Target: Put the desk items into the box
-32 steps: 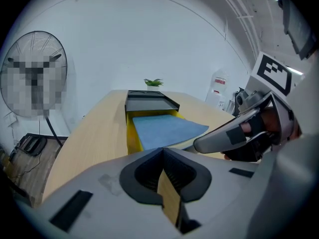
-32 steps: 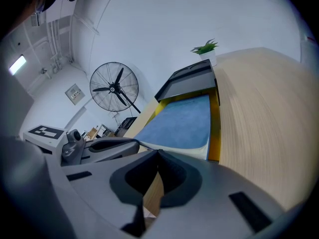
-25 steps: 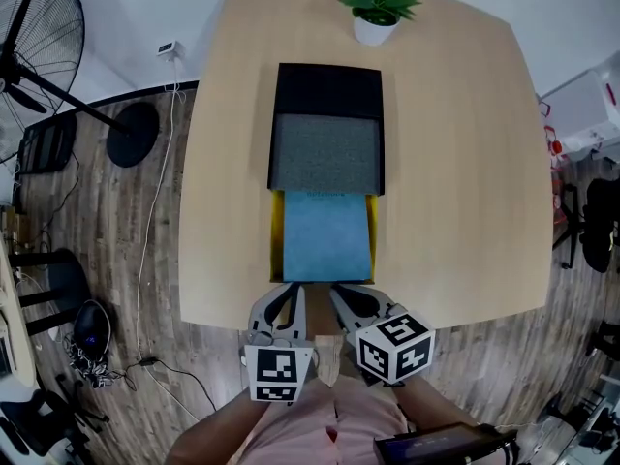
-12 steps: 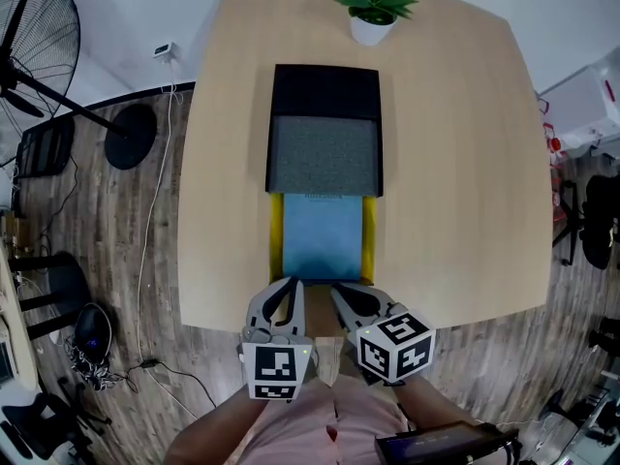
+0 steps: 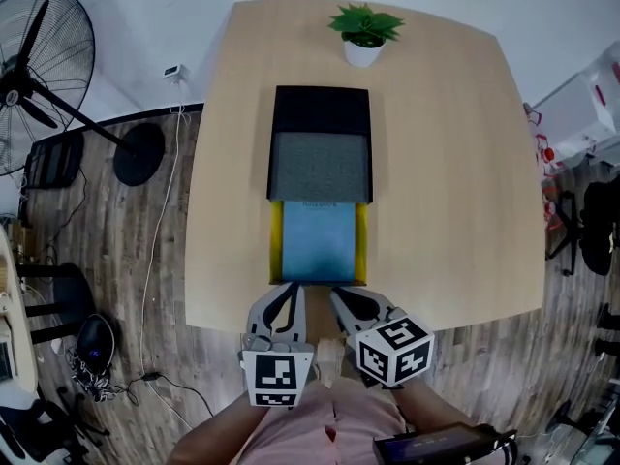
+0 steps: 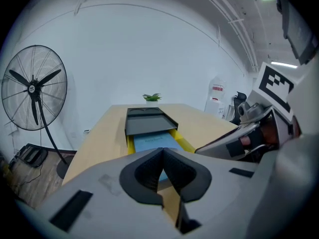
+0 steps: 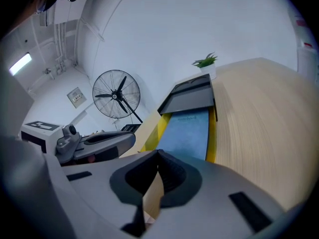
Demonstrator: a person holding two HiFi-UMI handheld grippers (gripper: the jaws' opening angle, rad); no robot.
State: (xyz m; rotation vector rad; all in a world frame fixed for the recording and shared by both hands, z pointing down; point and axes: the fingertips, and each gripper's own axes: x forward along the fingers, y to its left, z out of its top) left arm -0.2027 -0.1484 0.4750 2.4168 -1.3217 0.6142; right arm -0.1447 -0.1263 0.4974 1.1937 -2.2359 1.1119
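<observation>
Both left claw [image 5: 290, 291] and right claw [image 5: 339, 294] pressed together; blue notebook [image 5: 319, 241] inside yellow box [image 5: 276, 243].

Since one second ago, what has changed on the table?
The blue notebook settled into the yellow box: earlier it hid the right rim, now both rims show. Nothing was gripped or released. The left gripper and right gripper stayed shut and empty; black tray and plant unmoved.
</observation>
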